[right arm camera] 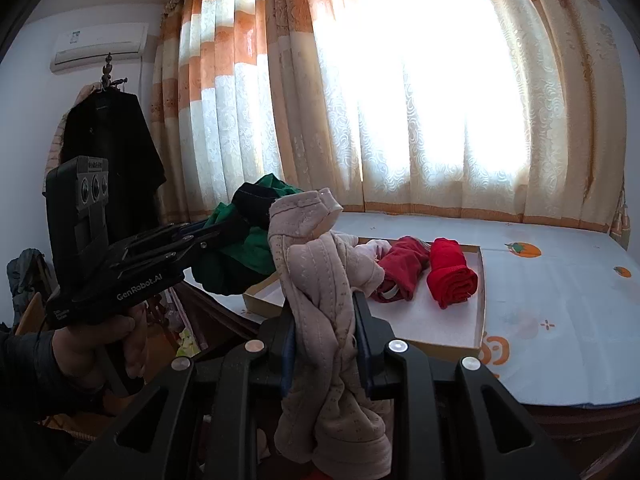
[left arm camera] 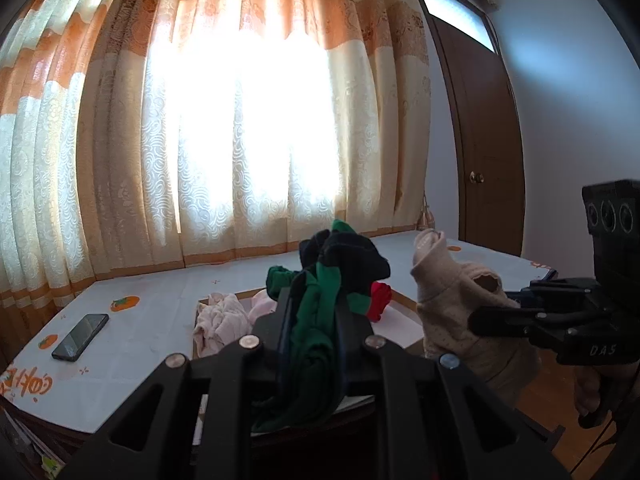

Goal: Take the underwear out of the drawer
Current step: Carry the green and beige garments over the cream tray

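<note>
Left claw: clamping shut on the green and navy underwear, holding it up above the table.
Green and navy underwear: bunching above the jaws and hanging down between them, out of the tray; showing also in the right wrist view, gripped at the tip of the left claw.
Right claw: pinching closed on the beige underwear, lifting it clear of the tray.
Beige underwear: twisting up above the jaws and drooping below them; appearing in the left wrist view to the right of the green piece, held by the right claw.
Hand: gripping the handle of the left claw, dark sleeve behind it.
Tray: lying on the table, shallow, cardboard-coloured, holding the remaining garments.
Red roll: lying in the tray, beside the dark red piece.
Pale pink garments: lying crumpled at the tray's left end.
Table: wearing a white cloth with orange fruit prints, standing before the curtain.
Phone: lying flat on the cloth, well apart from the tray.
</note>
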Available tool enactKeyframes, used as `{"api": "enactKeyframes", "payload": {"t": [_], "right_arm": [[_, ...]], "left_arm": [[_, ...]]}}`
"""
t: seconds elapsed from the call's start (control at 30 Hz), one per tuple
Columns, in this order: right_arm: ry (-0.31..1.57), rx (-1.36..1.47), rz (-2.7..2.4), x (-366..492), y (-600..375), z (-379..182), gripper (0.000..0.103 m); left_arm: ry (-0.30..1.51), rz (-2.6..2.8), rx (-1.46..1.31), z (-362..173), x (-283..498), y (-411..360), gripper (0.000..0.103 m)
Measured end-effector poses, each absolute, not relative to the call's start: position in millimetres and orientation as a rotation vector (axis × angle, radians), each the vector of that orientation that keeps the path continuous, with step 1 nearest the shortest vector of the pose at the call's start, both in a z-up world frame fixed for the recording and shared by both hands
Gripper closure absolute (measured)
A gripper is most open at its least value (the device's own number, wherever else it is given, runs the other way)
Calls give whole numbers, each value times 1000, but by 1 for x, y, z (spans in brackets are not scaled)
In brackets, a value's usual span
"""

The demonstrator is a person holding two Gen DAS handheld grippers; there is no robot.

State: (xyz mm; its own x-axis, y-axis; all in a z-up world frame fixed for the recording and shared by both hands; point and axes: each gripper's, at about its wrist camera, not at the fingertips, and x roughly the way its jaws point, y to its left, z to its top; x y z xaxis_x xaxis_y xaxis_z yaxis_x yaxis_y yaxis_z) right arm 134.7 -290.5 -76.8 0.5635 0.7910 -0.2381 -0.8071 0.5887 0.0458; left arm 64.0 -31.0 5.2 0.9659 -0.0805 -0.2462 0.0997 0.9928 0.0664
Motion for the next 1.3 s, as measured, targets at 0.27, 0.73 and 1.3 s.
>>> {"api": "enactKeyframes", "payload": {"t": [0.27, 0.73, 1.3], "right_arm": [[290, -80, 933, 160, -276, -58, 76], [384, -42, 892, 227, -253, -17, 76], [524, -11, 827, 315, -217, -11, 76]], "left_arm": [[264, -94, 109, 15, 91, -30, 87], [352, -85, 59, 23, 156, -16, 87], [478, -57, -94, 20, 235, -1, 87]]}}
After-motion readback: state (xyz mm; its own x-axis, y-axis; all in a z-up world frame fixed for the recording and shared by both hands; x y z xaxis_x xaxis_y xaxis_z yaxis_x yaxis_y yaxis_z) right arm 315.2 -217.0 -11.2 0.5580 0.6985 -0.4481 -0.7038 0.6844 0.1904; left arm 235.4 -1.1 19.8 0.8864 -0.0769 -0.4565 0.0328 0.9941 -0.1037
